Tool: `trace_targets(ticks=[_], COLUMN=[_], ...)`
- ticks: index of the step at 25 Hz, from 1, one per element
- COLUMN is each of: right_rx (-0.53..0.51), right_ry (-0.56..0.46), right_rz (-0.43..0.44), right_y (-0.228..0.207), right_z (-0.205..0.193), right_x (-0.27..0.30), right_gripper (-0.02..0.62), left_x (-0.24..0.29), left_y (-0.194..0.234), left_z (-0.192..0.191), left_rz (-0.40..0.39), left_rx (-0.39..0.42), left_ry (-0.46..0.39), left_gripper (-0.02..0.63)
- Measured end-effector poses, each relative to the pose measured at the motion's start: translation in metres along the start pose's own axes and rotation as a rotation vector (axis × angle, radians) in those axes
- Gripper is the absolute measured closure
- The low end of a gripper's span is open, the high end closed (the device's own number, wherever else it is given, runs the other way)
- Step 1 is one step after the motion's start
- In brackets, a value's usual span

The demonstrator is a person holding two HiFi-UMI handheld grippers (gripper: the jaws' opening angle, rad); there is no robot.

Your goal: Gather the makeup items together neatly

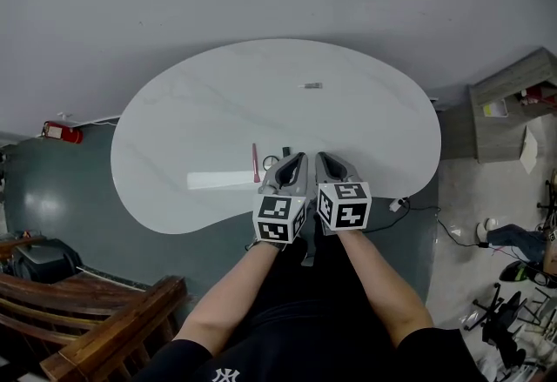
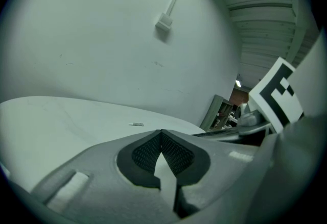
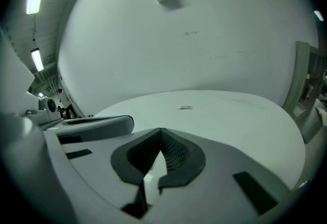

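On the white kidney-shaped table (image 1: 191,110) a thin pink-red stick (image 1: 255,163) lies near the front edge. A small dark item (image 1: 285,151) and a pale loop-shaped piece (image 1: 269,163) lie just to its right. Further back lies a small silver tube (image 1: 311,85), which shows too as the silver tube (image 2: 136,124) in the left gripper view and the silver tube (image 3: 184,107) in the right gripper view. My left gripper (image 1: 299,157) (image 2: 161,131) and right gripper (image 1: 320,157) (image 3: 160,130) hover side by side over the front edge. Both are shut, with nothing between their jaws.
A red fire extinguisher (image 1: 61,132) lies on the floor at the left. A dark wooden bench (image 1: 96,319) and a black bag (image 1: 35,258) are at the lower left. At the right stands a grey cabinet (image 1: 513,106), with cables and clutter (image 1: 509,302) on the floor below it.
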State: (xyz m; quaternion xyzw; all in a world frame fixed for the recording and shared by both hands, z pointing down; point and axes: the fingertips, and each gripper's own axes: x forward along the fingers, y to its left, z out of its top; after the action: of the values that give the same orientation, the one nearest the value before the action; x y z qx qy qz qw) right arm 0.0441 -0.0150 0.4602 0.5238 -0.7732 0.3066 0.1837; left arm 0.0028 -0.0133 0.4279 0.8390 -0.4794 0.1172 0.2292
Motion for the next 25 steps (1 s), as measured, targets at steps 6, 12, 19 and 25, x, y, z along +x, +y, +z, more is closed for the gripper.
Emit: trace_targets(ticks=[6, 12, 19, 25], right_rx=[-0.094, -0.150, -0.233, -0.293], right_ry=[-0.010, 0.006, 0.028, 0.070], right_rz=[0.021, 0.075, 0.176, 0.252], right_y=[-0.024, -0.046, -0.067, -0.077], right_z=[0.025, 0.042, 0.057, 0.060], right_x=[0.005, 0.019, 0.050, 0.081], right_gripper=[0.580, 0.580, 0.578, 0.578], left_x=[0.022, 0.047, 0.087, 0.112], left_y=[-0.008, -0.010, -0.001, 0.012], left_z=[0.016, 0.018, 0.023, 0.020], left_rz=[0.017, 0.056, 0.115, 0.169], left_rx=[-0.034, -0.078, -0.102, -0.133], left_ry=[-0.015, -0.016, -0.010, 0.000], left_gripper=[0.597, 0.597, 0.597, 0.597])
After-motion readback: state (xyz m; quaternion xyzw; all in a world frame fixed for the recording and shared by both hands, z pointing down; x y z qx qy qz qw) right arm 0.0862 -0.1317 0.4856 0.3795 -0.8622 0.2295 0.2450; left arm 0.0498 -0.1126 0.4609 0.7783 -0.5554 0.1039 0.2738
